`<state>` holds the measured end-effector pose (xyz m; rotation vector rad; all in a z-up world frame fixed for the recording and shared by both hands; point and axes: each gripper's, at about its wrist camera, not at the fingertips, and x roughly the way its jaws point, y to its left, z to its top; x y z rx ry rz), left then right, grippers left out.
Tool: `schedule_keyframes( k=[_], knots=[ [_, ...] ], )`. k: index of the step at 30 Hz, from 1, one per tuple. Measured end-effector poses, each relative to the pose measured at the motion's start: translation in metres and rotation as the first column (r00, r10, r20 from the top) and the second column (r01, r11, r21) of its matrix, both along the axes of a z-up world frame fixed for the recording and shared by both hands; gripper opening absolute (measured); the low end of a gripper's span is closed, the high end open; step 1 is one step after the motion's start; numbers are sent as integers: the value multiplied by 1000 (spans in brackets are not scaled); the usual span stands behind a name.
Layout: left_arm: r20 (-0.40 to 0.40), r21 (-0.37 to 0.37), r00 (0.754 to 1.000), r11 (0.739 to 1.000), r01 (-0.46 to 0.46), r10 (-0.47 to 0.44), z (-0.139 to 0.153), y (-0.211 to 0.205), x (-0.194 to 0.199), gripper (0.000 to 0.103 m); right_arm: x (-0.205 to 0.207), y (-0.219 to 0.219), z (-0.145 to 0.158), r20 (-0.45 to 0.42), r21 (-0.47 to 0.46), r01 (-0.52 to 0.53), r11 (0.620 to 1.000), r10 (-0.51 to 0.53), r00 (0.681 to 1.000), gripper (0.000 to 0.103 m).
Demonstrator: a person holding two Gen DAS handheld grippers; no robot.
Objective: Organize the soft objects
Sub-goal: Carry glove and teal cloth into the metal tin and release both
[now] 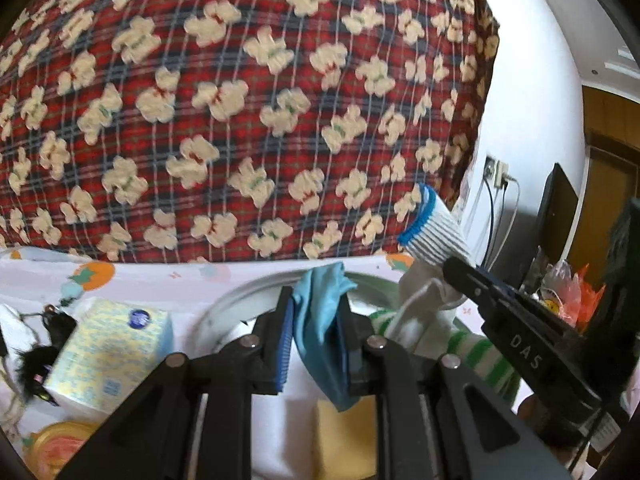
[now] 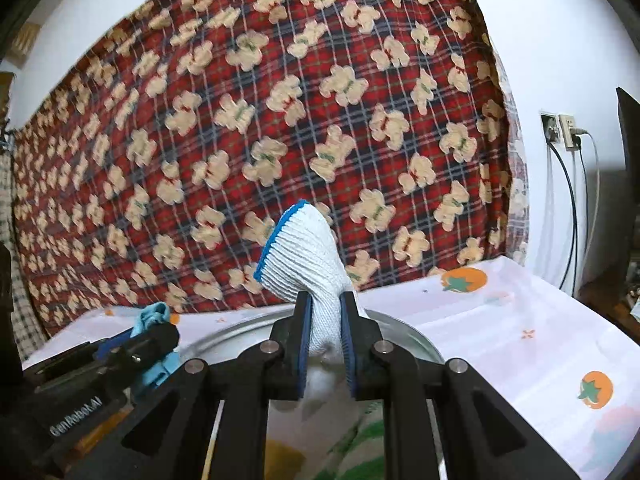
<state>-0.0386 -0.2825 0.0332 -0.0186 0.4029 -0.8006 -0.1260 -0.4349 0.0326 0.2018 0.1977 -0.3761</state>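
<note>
My left gripper is shut on a light blue cloth, which hangs between its pads over a round metal basin. My right gripper is shut on a white knit glove with a blue cuff that sticks up above the basin's rim. In the left wrist view the right gripper comes in from the right with the glove. In the right wrist view the left gripper and blue cloth sit at the left. A green-striped white sock and a yellow cloth lie in the basin.
A red plaid blanket with bears hangs behind the table. The white tablecloth carries orange fruit prints. A tissue pack, a black furry keyring and an orange lid lie at the left. Wall sockets with cables and clutter are at the right.
</note>
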Motion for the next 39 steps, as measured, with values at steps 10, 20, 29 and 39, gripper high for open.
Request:
schedule_keyframes(
  k=[10, 20, 29, 39],
  knots=[
    [-22, 78, 1000, 997, -11, 13, -28, -20, 8, 17, 15, 2, -11, -102, -2, -5, 1000, 4, 995, 16],
    [44, 98, 997, 993, -71, 67, -31, -18, 3, 91, 10, 5, -10, -62, 43, -24, 999, 27, 998, 80],
    [103, 2, 983, 989, -150, 149, -18, 5, -4, 102, -12, 3, 1, 75, 30, 44, 999, -46, 996, 85],
    [227, 26, 961, 985, -168, 158, -19, 10, -25, 102, -19, 12, 0, 132, -12, 62, 998, -60, 989, 85]
  ],
)
